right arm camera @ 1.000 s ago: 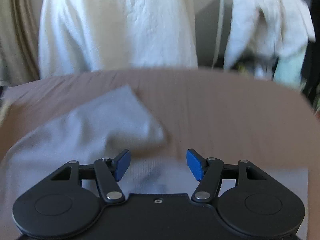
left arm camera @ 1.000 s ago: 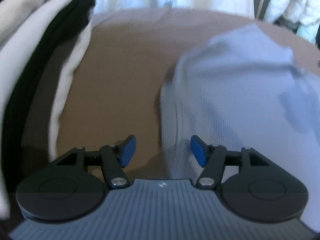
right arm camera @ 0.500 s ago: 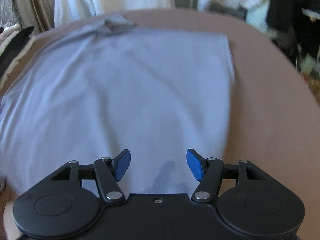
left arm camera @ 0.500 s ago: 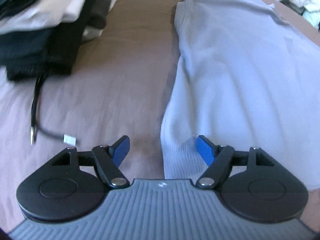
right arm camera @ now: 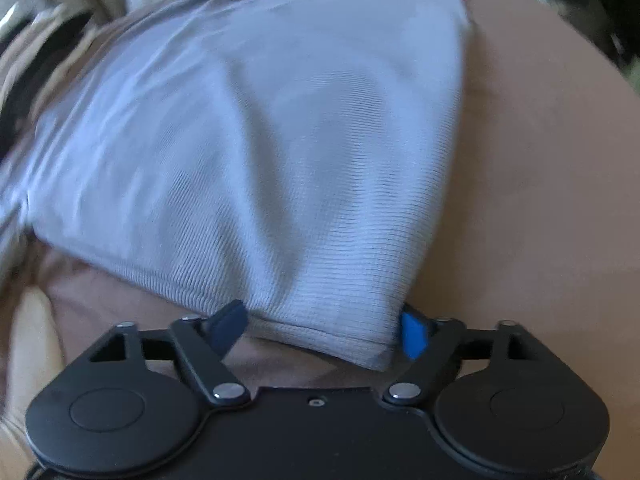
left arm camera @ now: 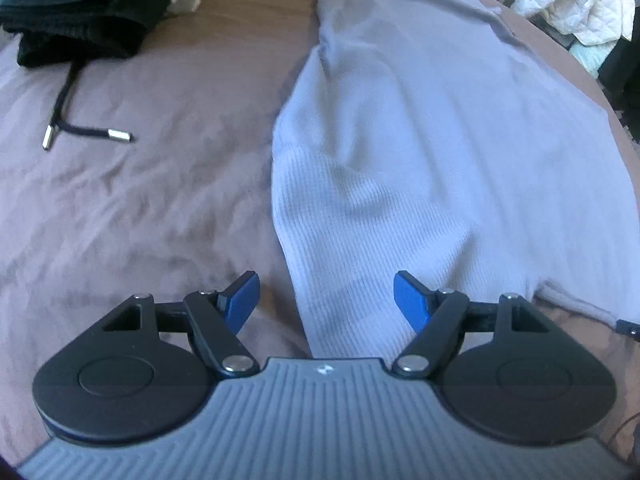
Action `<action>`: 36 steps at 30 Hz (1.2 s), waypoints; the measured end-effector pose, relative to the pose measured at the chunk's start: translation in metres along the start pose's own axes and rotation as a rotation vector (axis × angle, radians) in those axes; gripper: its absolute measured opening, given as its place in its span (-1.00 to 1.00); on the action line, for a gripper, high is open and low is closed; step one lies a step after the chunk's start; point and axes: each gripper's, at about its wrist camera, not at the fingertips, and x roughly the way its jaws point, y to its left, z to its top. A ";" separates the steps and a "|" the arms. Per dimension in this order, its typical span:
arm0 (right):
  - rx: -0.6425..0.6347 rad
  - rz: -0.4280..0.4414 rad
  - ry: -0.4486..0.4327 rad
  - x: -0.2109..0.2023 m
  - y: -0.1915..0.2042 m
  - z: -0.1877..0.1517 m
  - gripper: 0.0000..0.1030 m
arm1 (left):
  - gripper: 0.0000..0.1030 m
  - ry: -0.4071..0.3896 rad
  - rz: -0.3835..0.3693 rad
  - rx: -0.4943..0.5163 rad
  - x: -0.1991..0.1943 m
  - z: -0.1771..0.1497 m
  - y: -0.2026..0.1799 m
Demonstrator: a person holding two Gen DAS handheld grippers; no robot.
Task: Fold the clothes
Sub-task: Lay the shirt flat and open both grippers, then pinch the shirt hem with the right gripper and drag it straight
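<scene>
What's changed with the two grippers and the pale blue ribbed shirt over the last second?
Both grippers have dropped toward the pale blue ribbed shirt on the brown bedsheet. The left gripper now straddles its near-left edge; the right gripper has closed in on the hem corner. Neither has gripped; both remain open. The dark folded clothes pile looks unmoved.

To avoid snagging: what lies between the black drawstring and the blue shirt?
Only bare, wrinkled bedsheet separates drawstring and shirt, in the left wrist view.

Showing 1 lilac shirt (left arm camera: 440,140) lying at 12 o'clock, 1 dark clothes stack (left arm camera: 92,4) sitting at 10, 2 metal-tipped cord ends (left arm camera: 80,130), 1 white jacket (left arm camera: 576,0) at 2.
</scene>
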 end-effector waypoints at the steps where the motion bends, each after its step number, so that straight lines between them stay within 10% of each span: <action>1: -0.022 -0.014 -0.002 0.001 0.004 -0.001 0.70 | 0.43 0.004 -0.002 0.003 0.001 0.000 -0.002; 8: -0.092 -0.098 -0.047 -0.002 0.016 0.000 0.57 | 0.43 0.012 -0.010 0.005 0.007 0.001 0.000; 10: -0.127 -0.139 -0.100 -0.006 0.020 0.001 -0.48 | 0.42 0.010 -0.012 0.000 0.008 0.002 0.000; 12: -0.173 -0.214 -0.147 -0.014 0.025 0.004 -0.90 | 0.38 0.002 -0.012 0.000 0.010 0.001 -0.001; 20: -0.497 -0.407 -0.252 -0.082 0.058 -0.004 -0.92 | 0.30 -0.021 0.049 0.079 0.008 -0.019 -0.012; 24: -0.490 -0.409 -0.084 -0.030 0.040 -0.045 -0.94 | 0.31 -0.033 0.072 0.087 0.010 -0.018 -0.013; 31: -0.353 -0.292 -0.045 -0.031 0.009 -0.042 -0.92 | 0.47 -0.105 0.112 0.088 0.005 -0.022 -0.020; 33: -0.283 -0.255 -0.046 -0.032 -0.001 -0.037 -0.92 | -0.23 -0.155 0.153 0.115 -0.001 -0.024 -0.027; 34: -0.276 -0.248 -0.047 -0.031 -0.003 -0.036 -0.92 | -0.94 -0.180 0.173 0.129 -0.004 -0.025 -0.031; 36: -0.284 -0.244 -0.047 -0.024 0.002 -0.033 -0.92 | -1.00 -0.229 0.214 0.156 -0.010 -0.028 -0.038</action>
